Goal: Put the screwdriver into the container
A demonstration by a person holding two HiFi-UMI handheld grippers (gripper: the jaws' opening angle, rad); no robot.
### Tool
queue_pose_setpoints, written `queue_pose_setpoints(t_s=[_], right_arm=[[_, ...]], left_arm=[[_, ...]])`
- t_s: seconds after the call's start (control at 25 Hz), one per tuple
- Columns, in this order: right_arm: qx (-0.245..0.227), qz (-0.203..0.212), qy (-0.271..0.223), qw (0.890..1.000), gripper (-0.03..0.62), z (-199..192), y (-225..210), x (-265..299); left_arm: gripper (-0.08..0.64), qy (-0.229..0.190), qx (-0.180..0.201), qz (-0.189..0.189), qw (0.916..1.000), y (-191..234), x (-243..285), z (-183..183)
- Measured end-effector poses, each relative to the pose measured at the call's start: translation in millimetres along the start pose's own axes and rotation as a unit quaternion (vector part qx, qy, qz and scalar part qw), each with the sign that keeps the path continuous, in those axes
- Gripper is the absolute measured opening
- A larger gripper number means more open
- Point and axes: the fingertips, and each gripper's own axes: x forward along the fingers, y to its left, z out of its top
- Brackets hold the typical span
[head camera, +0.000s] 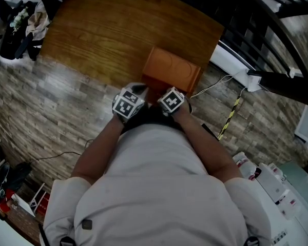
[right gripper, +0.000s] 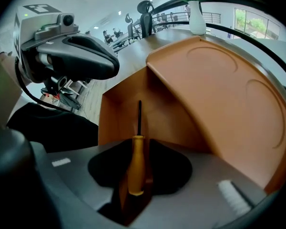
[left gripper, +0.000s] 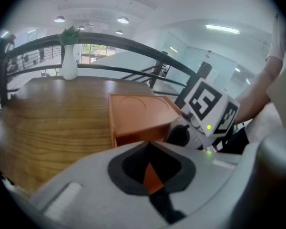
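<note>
The orange container (head camera: 172, 68) stands on the wooden table (head camera: 102, 29), its open side towards me. In the right gripper view the screwdriver (right gripper: 136, 168), yellow-handled with a black shaft, lies between the jaws and points into the container (right gripper: 214, 94). My right gripper (right gripper: 137, 156) is open: a narrow gap shows on each side of the handle. My left gripper (left gripper: 151, 171) hovers just left of it in front of the container (left gripper: 138, 113), shut with nothing held. Both marker cubes show in the head view, left (head camera: 127, 104) and right (head camera: 172, 100), side by side at the container's near edge.
A white vase (left gripper: 69, 61) with a green plant stands at the table's far edge. A dark railing (left gripper: 133, 42) curves behind the table. On the plank floor lie a cable (head camera: 210, 86) and, at the lower right, white boxes (head camera: 277, 188).
</note>
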Motion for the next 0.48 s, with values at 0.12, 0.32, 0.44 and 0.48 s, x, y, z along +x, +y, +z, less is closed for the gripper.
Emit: queue_pose_setpoints(t_s=[0.12,0.32,0.44,0.48], right_arm=[[-0.004,-0.001,-0.016,1.0,0.124,5,3,-7],[0.004,0.001,-0.032,0.999,0.124,5,4,-23],[0.004,0.001,-0.053,0.999,0.124,8,3,-37],[0.006,0.001,-0.059,0.998,0.124,9,4,-41]], left_arm=[[0.003,-0.001,0.003,-0.001,1.0,-4,-1,3],[0.003,-0.001,0.008,-0.003,1.0,-12,-2,12],[0.003,-0.006,0.013,-0.002,0.9999,-19,-2,21],[0.003,-0.008,0.015,-0.002,0.9999,-21,-3,23]])
